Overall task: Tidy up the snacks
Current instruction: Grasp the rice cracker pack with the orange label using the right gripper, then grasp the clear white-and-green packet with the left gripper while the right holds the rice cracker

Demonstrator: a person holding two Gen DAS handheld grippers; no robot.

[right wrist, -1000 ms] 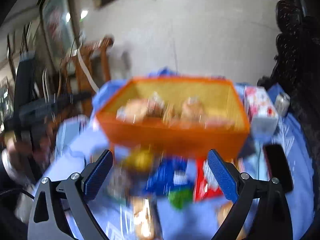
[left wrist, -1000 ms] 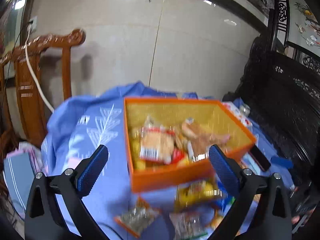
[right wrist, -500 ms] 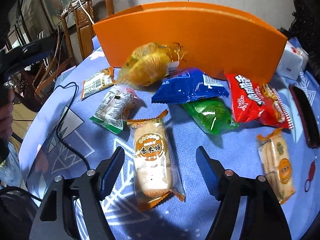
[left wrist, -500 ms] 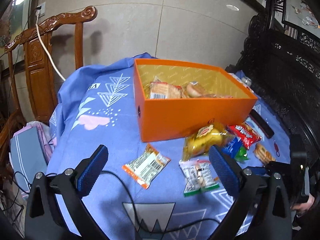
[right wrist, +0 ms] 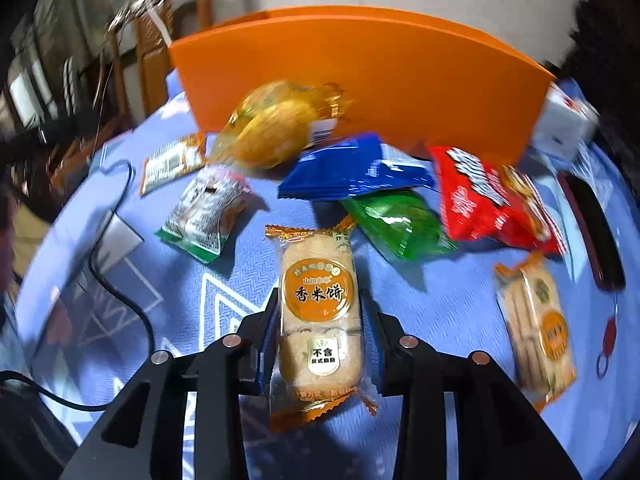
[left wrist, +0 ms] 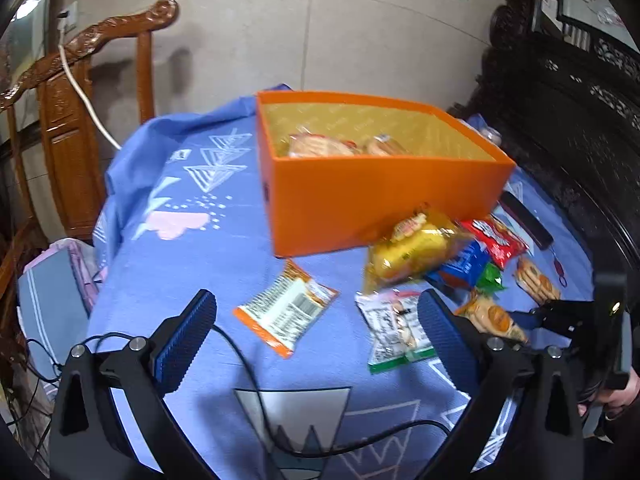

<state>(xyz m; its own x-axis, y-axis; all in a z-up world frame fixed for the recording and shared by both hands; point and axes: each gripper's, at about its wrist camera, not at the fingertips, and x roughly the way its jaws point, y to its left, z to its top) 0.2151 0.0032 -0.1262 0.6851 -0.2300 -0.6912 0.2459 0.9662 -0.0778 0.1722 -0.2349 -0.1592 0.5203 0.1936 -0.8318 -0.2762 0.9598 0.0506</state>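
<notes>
my right gripper [right wrist: 320, 320]: jaws have just been closing in, and the pads now sit tight against both long sides of the rice cracker pack [right wrist: 318, 312], so I've got it pinched down on the cloth
rice cracker pack: clear wrapper with orange crimped ends, pale puffed cakes stacked inside, round orange label reading 香米饼, small sticker below it starting 不含; long axis runs straight away from me toward the orange box [right wrist: 360, 76], on its near side
my left gripper [left wrist: 316, 332]: blue ribbed pads spread wide, nothing between them, hovering over the cloth well short of the box
tablecloth [left wrist: 192, 264]: blue fabric, white triangle outlines, a pink blotch, black cable lying across it
just past my cracker pack: green foil pouch [right wrist: 400, 222], blue pouch [right wrist: 356, 174], red bag [right wrist: 492, 200] with white lettering too blurred to read
left of those: clear pack with green edge [right wrist: 204, 212], orange-trimmed pack [left wrist: 286, 310] barcode side up
touching the box front: yellow cake bag [right wrist: 276, 128], glossy, crinkly
right of my pack: second cracker pack [right wrist: 536, 324], same orange label
orange box: plain card walls, yellowish lining, several wrapped snacks inside
</notes>
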